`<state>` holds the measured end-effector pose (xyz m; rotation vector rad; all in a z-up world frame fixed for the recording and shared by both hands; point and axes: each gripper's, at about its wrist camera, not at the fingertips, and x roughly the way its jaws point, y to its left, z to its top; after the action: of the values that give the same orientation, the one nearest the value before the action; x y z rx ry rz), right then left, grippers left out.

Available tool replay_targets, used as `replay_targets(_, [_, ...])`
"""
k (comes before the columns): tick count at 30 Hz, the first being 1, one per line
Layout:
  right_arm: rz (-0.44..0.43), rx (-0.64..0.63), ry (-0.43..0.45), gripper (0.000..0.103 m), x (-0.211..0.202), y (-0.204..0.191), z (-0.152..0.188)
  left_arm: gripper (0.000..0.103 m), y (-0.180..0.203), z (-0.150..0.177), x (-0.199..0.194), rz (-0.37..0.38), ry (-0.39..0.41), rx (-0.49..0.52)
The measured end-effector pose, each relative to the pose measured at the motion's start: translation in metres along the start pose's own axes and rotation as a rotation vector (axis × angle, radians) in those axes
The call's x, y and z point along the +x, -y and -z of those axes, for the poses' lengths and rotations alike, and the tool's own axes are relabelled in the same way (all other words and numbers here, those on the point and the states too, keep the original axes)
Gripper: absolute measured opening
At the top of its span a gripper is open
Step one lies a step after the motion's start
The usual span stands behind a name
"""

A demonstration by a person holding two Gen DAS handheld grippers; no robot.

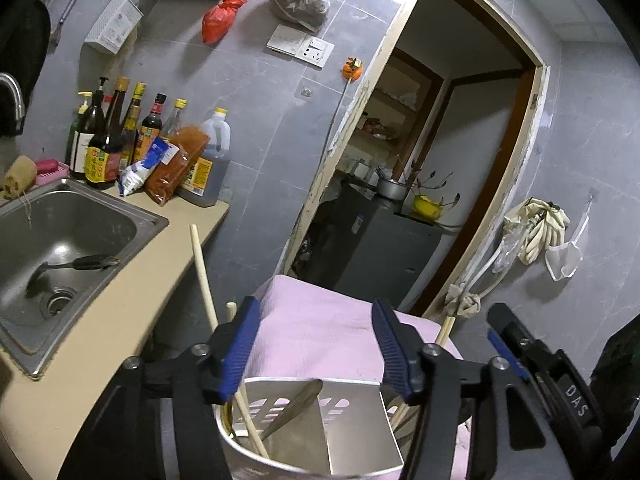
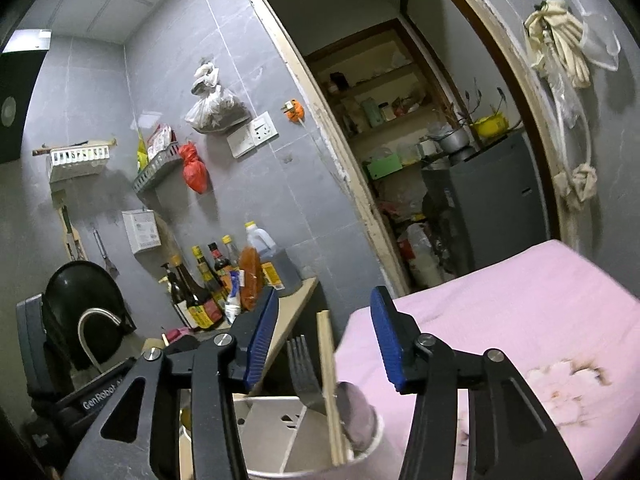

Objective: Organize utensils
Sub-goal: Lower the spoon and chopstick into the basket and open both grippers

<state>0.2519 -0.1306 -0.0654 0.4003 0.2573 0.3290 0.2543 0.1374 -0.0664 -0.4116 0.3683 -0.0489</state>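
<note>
My left gripper [image 1: 314, 344]: two black fingers [image 1: 240, 344] faced with ribbed blue pads, hinged on matte black link arms joined by round silver screws. My right gripper [image 2: 326, 340]: identical build, with blue ribbed pads, black slotted arms and silver screws. White lettering, "GenRobot" and "DAS", marks the black housings seen alongside.

A pink-covered bench [image 1: 320, 328] carries the metal utensil holder [image 1: 352, 436] just below the left claw [image 1: 316, 344]. Further left, a beige bench [image 1: 120, 320] bears bottles [image 1: 104, 148].
</note>
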Motion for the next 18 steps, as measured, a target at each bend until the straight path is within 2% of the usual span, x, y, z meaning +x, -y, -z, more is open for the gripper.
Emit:
replay_targets(2, [0.027,-0.019,-0.010,0.051,-0.013,0.002,-0.008,0.064,0.004,-0.003,-0.005,-0.020,-0.014,0.022])
replay_targets(4, [0.044,-0.034,-0.013,0.056,-0.025,0.004,-0.015,0.074,0.010,-0.005,-0.013,-0.034,-0.025,0.049])
replay_targets(10, [0.083,-0.079,-0.034,0.070,-0.067,0.010,-0.033,0.089,0.030,-0.009,-0.040,-0.045,-0.049,0.107])
replay_targets(15, [0.111,-0.114,-0.061,0.085,-0.103,0.016,-0.046,0.097,0.050,-0.005,-0.068,-0.053,-0.044,0.136])
replay_targets(18, [0.117,-0.132,-0.089,0.091,-0.130,0.022,-0.052,0.098,0.064,0.000,-0.088,-0.068,-0.047,0.154])
